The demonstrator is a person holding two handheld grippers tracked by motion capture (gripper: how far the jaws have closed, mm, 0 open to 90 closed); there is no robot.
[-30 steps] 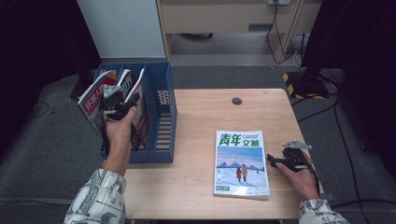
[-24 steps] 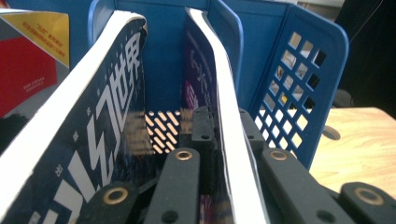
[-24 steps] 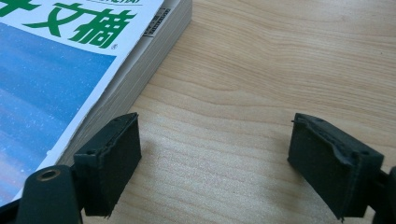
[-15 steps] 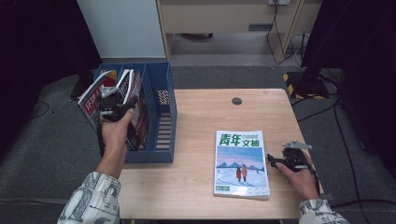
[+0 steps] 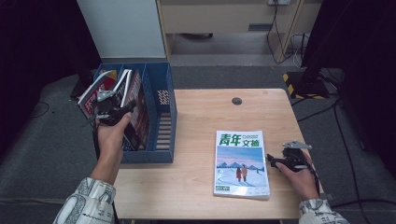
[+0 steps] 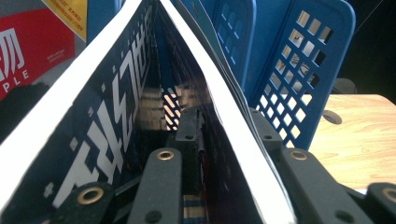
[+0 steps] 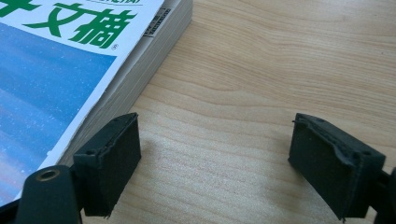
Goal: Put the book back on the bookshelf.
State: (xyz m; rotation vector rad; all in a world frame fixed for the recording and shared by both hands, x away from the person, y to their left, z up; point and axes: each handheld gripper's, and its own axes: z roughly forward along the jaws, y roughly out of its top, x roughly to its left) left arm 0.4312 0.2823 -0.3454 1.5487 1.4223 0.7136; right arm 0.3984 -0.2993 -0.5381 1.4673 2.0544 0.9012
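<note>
A dark magazine [image 5: 134, 100] with white lettering [image 6: 107, 135] stands in the blue file rack [image 5: 161, 88] at the table's left end, its covers splayed. My left gripper [image 5: 112, 108] reaches into it from above. One jaw is inside the fold and the other outside, with a sheaf of pages [image 6: 233, 112] between them. The jaws have just been opening and stand slightly apart from the pages. A stack of magazines [image 5: 242, 161] with a snowy blue cover [image 7: 51, 79] lies flat at the right. My right gripper [image 5: 275, 162] rests on the table beside its right edge, open over bare wood [image 7: 215, 158].
A red magazine [image 5: 95, 91] leans in the rack's left compartment. The rack's right compartment [image 5: 163, 126] holds nothing. A round cable hole [image 5: 236, 101] sits near the wooden table's [image 5: 205, 116] far edge. Cabinets and cables stand behind the table.
The left hand has drifted a little to the left at the rack and its jaws have loosened on the dark magazine. The right hand and the stack have not moved.
</note>
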